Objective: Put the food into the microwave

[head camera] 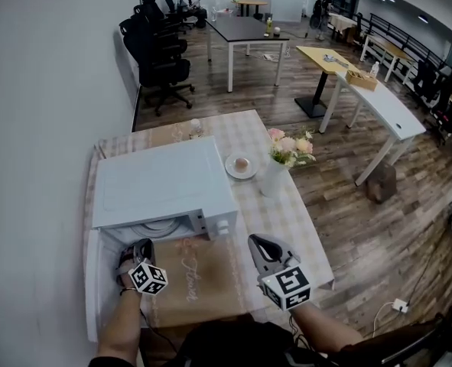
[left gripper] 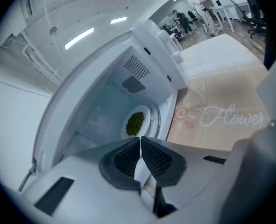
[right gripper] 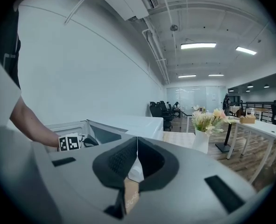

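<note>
Left gripper [head camera: 142, 248] held low at the open front of the microwave [head camera: 164, 182], jaws closed together on nothing. Right gripper [head camera: 262, 247] just right of the microwave, aimed level across the room, jaws likewise closed and empty. Only the left gripper view looks inside the microwave, where green food [left gripper: 135, 123] lies on a white plate [left gripper: 145, 112]; only the head view shows a small plate [head camera: 231, 167] on the table right of the microwave.

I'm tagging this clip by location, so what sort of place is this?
Probably an open-plan office or lab: black swivel office chairs along the wall, long white desks on wood flooring, and a white microwave oven on a checked-cloth table.
</note>
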`<state>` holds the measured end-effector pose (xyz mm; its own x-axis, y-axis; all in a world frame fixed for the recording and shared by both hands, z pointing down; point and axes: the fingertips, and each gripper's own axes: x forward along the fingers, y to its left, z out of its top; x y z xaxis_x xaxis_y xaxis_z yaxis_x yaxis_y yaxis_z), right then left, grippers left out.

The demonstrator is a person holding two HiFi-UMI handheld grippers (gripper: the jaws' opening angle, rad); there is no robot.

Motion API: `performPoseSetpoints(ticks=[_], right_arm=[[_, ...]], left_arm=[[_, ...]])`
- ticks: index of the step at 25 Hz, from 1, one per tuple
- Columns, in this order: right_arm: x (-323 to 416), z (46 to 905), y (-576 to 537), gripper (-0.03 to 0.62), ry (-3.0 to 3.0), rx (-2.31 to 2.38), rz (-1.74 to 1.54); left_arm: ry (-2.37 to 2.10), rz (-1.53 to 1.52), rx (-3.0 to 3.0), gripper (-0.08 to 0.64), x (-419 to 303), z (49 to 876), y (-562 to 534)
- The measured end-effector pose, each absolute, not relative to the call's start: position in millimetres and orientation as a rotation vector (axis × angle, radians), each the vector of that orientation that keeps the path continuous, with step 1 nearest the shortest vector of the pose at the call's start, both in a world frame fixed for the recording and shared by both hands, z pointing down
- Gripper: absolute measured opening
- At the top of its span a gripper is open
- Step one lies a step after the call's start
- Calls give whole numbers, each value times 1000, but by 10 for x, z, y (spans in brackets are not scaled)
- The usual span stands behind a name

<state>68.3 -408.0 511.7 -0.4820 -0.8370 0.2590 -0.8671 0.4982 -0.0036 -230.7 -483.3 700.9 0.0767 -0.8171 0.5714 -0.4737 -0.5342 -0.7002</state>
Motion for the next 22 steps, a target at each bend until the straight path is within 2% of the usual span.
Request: performPoseSetpoints(ticks=[12,22], right_arm=[[599,5000,-3802,9,-2701,1266,194],[535,4916,-3580,9,-2828,1111,193]], left_arm=[[1452,-1238,-2139,18,-1873,6454,-3827],[1878,-619,-2520,8,-1535,5602,-2934]])
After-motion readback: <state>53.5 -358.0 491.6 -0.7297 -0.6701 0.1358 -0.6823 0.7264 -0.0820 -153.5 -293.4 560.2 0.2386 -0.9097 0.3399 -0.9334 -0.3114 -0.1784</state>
